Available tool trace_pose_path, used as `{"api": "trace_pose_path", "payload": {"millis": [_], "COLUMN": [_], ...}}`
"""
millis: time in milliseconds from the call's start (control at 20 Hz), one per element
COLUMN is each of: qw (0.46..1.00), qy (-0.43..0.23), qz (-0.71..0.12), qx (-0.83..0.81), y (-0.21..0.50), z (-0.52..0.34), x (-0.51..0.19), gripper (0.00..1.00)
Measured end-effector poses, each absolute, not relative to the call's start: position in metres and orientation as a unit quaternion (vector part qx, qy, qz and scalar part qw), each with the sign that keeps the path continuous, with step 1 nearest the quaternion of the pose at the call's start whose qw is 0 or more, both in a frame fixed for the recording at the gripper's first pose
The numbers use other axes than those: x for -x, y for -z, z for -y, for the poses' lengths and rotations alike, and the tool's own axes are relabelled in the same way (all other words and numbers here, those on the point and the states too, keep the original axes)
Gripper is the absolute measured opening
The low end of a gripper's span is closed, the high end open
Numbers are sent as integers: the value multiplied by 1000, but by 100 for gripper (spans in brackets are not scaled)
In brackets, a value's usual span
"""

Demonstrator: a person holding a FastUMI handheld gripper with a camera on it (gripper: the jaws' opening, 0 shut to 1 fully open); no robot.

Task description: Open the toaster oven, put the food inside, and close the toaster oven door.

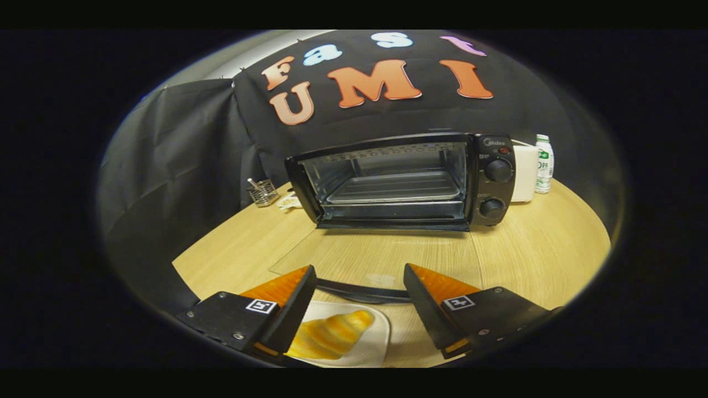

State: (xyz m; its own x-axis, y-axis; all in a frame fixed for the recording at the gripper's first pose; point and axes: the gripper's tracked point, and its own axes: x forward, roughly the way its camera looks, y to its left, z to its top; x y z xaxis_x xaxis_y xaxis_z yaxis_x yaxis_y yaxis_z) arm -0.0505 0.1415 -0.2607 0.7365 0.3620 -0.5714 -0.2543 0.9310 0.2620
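A black toaster oven [401,179] stands on the wooden table beyond my fingers. Its glass door [381,262] lies folded down flat toward me, with the dark handle [359,290] just ahead of my fingertips. Inside the oven rests a metal tray [395,190]. Two knobs [499,170] sit on its right panel. A golden croissant [332,334] lies on a white plate [376,337] below and between my fingers, nearer the left one. My gripper [359,287] is open with nothing held.
A small wire basket [263,192] stands left of the oven. To the oven's right are a white box [524,172] and a bottle [544,164]. Bare wooden tabletop [542,254] stretches to the right. Black cloth walls close in the booth.
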Motion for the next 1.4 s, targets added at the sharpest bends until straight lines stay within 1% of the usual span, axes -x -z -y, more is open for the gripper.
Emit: {"api": "trace_pose_path", "payload": {"millis": [150, 450, 750, 950, 1050, 1150, 1200, 1250, 1300, 1350, 1400], "qw": [925, 902, 901, 900, 898, 895, 894, 892, 891, 890, 890], "qy": [-178, -153, -91, -79, -80, -83, -84, -83, -82, -87, -86], "qz": [-329, -397, -420, -425, -428, -432, -434, -435, -436, -438, -438], "qx": [-74, -73, -57, -64, -68, -76, -82, -86, -92, -91, -95], "y": [259, 281, 301, 308, 308, 308, 307, 306, 305, 305, 304], "z": [-152, -172, -169, -174, -175, -173, -173, -172, -170, -171, -169], "x": [88, 154, 163, 158, 158, 159, 159, 160, 160, 162, 163], "gripper": [97, 99, 99, 99, 97, 92, 87, 84, 80, 78, 73]}}
